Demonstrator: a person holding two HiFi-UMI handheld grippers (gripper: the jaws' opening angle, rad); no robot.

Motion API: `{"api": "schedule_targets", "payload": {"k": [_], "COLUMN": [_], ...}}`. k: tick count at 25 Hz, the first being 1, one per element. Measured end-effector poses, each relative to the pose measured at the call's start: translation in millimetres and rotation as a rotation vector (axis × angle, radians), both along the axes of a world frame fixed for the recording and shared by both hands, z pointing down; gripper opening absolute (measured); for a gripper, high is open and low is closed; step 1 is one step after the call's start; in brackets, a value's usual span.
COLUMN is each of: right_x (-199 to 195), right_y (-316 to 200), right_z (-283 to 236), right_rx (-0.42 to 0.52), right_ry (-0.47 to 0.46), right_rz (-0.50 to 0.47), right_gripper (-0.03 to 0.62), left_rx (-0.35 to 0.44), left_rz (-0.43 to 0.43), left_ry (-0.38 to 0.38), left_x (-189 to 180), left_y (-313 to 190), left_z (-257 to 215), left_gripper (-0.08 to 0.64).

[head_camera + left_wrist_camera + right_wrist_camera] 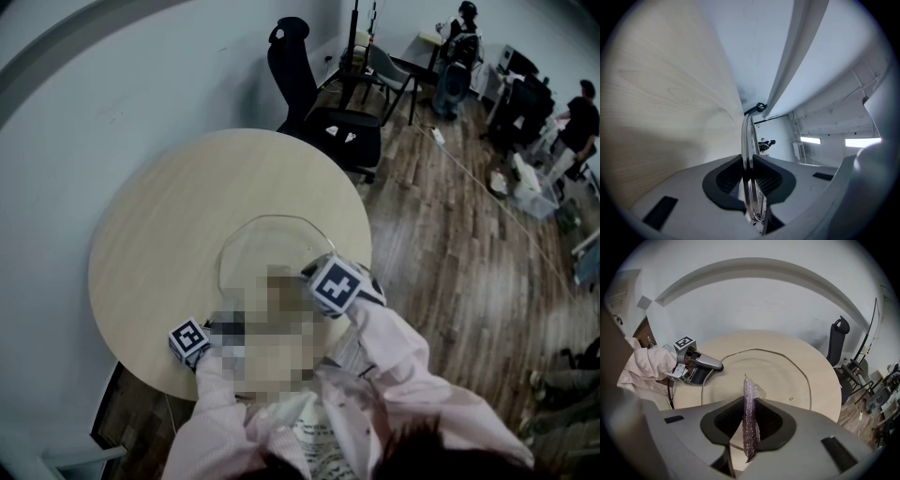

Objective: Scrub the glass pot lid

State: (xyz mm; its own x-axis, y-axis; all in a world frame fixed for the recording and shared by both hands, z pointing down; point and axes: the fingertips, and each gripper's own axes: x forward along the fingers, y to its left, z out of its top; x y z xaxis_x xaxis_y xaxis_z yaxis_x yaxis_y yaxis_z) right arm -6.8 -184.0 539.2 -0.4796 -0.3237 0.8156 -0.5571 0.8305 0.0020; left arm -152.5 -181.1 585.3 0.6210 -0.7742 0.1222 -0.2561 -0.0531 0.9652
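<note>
The glass pot lid (272,246) hangs low over the round wooden table (159,234), its metal rim a wide ring in the right gripper view (806,380). My left gripper (749,174) is shut on that rim (747,136), seen edge-on between the pads. From the right gripper view the left gripper (712,365) holds the lid's left edge. My right gripper (750,420) is shut on a thin purple glittery scrub cloth (750,404), whose tip stands just over the glass near the lid's middle. A small screw (791,399) marks the lid's centre.
A black office chair (328,122) stands behind the table, against the pale wall. Wooden floor spreads to the right, with desks and people (577,122) at the far back. The person's pink sleeves (394,347) are at the table's near edge.
</note>
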Motion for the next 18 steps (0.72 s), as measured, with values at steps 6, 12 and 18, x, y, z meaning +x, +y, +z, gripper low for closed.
{"api": "schedule_targets", "payload": {"k": [6,12,18], "right_x": [-5,-14,-26], "right_y": [6,19,31], "right_z": [-3,-2,-1], "right_rx": [-0.001,-0.018,-0.031], "right_ry": [-0.018,-0.041,-0.066], "right_rz": [0.002,0.001,-0.024], "right_gripper": [0.087,0.087,0.087], "left_rx": [-0.008,-0.010,-0.012], "left_rz": [-0.009,-0.015,-0.027], "left_ry": [0.004,0.005,0.007], "left_x": [-2,-3,-3], "left_y": [-2,-1,1], "left_z": [3,3,5], "left_gripper": [0.055,0.055,0.055]}}
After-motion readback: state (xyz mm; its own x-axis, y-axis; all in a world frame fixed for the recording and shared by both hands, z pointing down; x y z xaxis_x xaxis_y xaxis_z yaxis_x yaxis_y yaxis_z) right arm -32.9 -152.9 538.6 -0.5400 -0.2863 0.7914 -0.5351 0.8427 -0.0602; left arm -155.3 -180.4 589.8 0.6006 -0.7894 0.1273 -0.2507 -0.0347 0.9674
